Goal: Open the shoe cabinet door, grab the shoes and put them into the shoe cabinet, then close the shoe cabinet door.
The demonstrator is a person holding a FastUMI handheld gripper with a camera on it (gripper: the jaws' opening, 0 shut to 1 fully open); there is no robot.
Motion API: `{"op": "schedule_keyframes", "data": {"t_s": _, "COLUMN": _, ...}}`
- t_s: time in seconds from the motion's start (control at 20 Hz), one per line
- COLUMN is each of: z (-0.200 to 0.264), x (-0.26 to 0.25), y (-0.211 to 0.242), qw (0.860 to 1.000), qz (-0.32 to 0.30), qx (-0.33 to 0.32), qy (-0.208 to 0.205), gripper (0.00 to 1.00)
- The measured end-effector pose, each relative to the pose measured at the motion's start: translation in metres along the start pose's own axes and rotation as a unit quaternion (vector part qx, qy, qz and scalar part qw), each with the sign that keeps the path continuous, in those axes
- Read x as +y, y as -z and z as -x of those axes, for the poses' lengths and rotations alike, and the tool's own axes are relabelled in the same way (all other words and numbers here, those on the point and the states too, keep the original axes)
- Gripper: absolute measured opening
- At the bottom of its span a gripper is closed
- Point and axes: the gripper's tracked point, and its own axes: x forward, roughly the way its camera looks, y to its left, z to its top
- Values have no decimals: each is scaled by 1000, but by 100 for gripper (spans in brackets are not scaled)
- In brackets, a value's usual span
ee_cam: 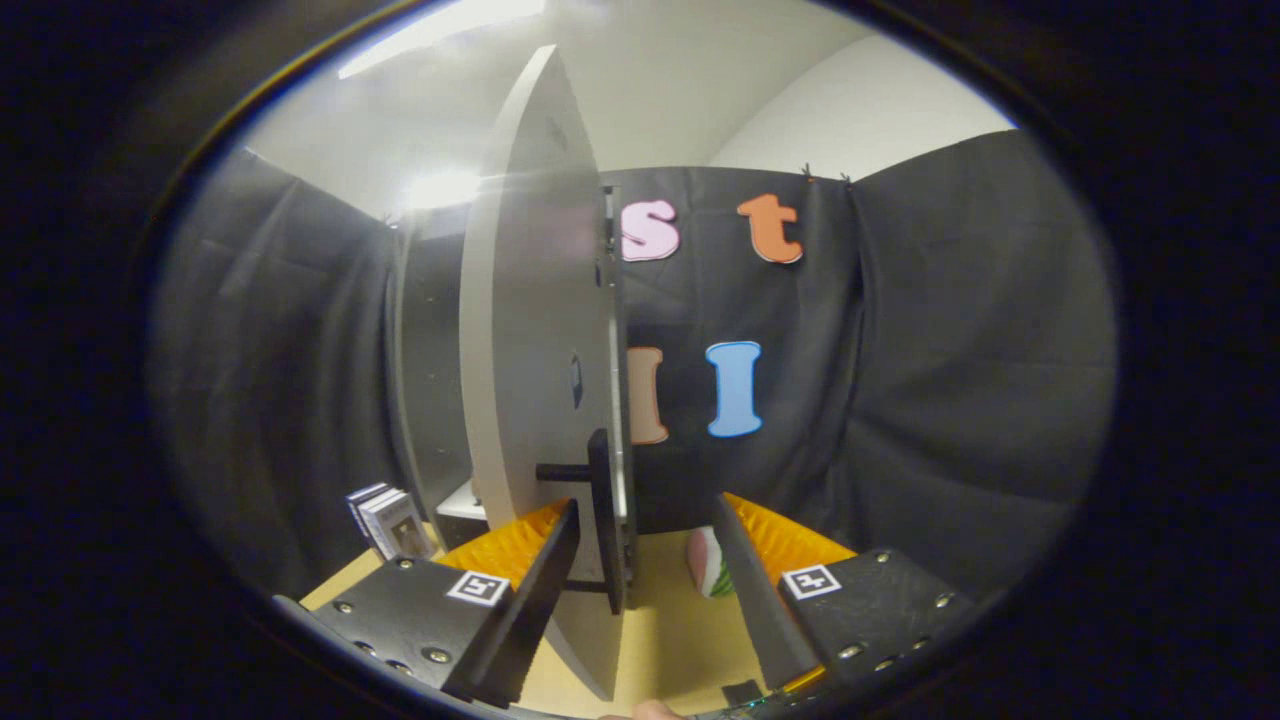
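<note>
Tool spread open, unclenched; cabinet door edge-on with its black handle between the fingers, neither clearly pressing.

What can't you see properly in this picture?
- Inside of the shoe cabinet: hidden in the gripper view by the tall pale grey cabinet door, seen nearly edge-on.
- Small pink, white and green object: partly hidden behind a finger of the open hand-held gripper; too little shows to tell what it is.
- Small white boxes: too small to identify.
- Black bar door handle: whether the fingers touch it is unclear.
</note>
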Motion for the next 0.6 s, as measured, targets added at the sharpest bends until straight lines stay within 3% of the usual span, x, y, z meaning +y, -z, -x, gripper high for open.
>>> {"op": "schedule_keyframes", "data": {"t_s": 0.6, "z": -59, "x": 150, "y": 31, "qw": 991, "qz": -13, "qx": 33, "qy": -128, "gripper": 84}}
